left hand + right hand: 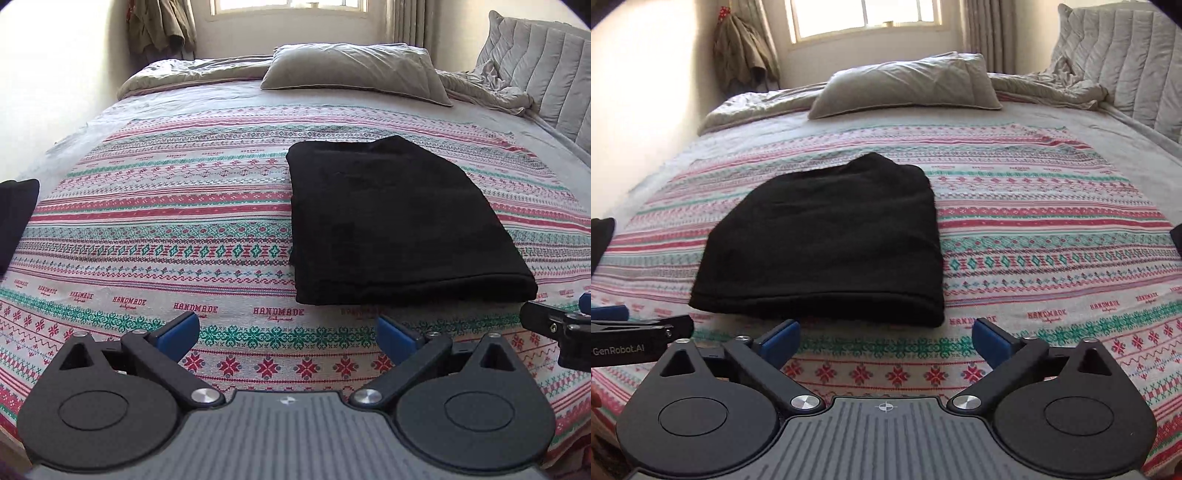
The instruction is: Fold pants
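1. Black pants [402,225] lie on the patterned bedspread [147,229], already folded into a compact rectangle. The near edge is a thick rounded roll of several layers; the far end looks slightly uneven.
2. Left gripper [286,330]: jaws spread wide, nothing between them. It sits just short of the bundle's near edge, off to its left.
3. Right gripper [884,338]: jaws likewise wide apart and empty, just in front of the near edge, toward the right corner.
4. Handling, as a judgement: soft, fleecy-looking knit, light, limp, no stiffness of its own. Layers likely slide on one another if lifted from one point. Not fragile, not slippery; the nap should grip the blue pads [779,338] well.
5. Where to take hold: the two near corners of the thick folded edge, pinching through all layers at once, one gripper per corner. A bite on the top layer alone risks peeling the fold open.
6. Another dark cloth [16,218] lies at the far left, apart; its kind is unclear.
7. Pillow [351,70] lies well beyond.
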Tool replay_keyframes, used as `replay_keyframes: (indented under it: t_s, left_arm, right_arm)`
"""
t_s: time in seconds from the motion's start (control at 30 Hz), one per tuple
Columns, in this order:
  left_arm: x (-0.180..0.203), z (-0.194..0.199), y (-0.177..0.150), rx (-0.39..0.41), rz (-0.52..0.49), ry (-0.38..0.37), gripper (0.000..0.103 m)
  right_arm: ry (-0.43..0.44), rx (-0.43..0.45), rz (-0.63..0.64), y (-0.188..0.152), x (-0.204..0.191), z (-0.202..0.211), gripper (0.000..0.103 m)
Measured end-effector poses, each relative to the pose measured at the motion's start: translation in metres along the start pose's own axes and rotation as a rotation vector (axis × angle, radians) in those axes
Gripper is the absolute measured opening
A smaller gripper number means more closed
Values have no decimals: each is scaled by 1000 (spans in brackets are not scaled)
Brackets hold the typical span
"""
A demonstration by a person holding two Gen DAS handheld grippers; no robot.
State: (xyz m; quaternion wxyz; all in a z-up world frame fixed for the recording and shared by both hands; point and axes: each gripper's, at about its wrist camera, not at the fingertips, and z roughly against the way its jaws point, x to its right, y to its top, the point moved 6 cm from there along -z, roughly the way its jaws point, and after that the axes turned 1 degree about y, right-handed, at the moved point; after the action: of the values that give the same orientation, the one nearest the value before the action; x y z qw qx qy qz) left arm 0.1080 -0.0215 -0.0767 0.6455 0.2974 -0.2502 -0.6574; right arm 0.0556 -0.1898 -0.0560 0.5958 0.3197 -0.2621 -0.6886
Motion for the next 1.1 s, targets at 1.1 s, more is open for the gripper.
replay_keyframes:
  t_s: [1.1]
  left_arm:
    - [4, 4, -11, -18, -20, 12, 103]
  right_arm:
    - [-35, 5, 42, -7, -15, -8, 102]
